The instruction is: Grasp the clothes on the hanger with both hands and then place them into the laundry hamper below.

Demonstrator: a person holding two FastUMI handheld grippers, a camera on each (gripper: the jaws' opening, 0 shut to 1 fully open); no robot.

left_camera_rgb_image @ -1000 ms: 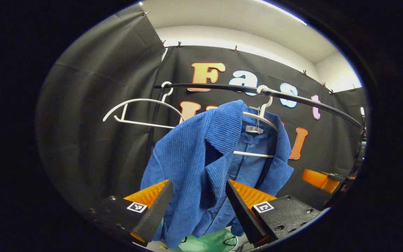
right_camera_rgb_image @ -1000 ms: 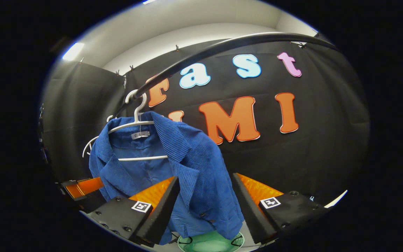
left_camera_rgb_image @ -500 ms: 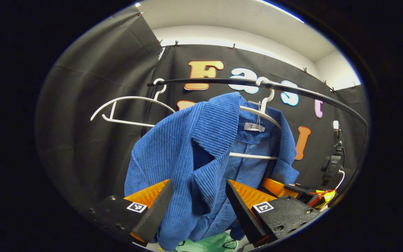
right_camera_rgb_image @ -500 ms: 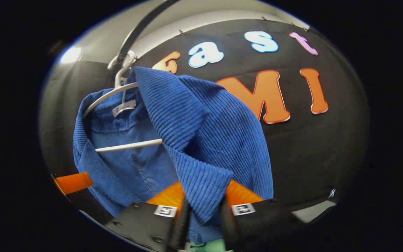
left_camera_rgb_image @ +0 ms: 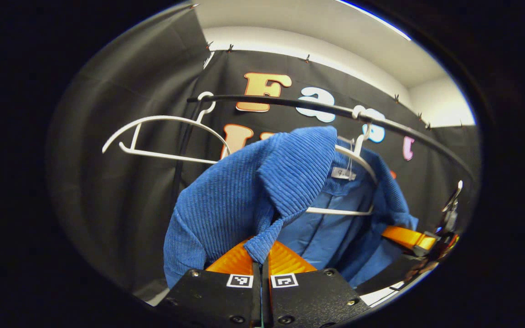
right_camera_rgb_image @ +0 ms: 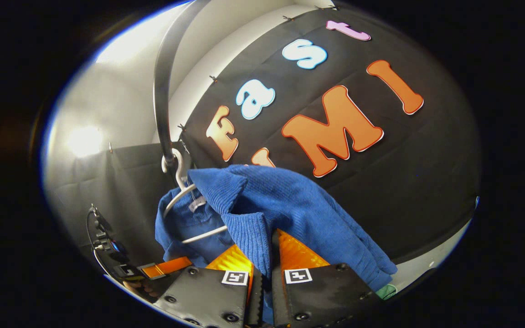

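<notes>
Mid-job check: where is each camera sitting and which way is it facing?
Left gripper view: rides the left gripper, aimed up at the blue corduroy jacket on its white hanger; own fingers pinch a lapel.
Right gripper view: rides the right gripper, tilted, facing the jacket's other lapel; own fingers clamp it.
Shared: jacket, hanger, black rail.

One blue ribbed corduroy jacket (left_camera_rgb_image: 244,191) hangs in the booth (the same jacket (right_camera_rgb_image: 290,205) appears in the right gripper view). Two thin white plastic hangers sit on the rail: one bare hanger (left_camera_rgb_image: 162,136) to the side, one hanger (left_camera_rgb_image: 358,157) inside the jacket's collar. One curved black metal rail (left_camera_rgb_image: 290,102) carries both. Two grippers with orange-and-black fingers: the left gripper (left_camera_rgb_image: 261,257) and the right gripper (right_camera_rgb_image: 262,264). One small white neck label (left_camera_rgb_image: 343,173) is sewn inside the collar.
</notes>
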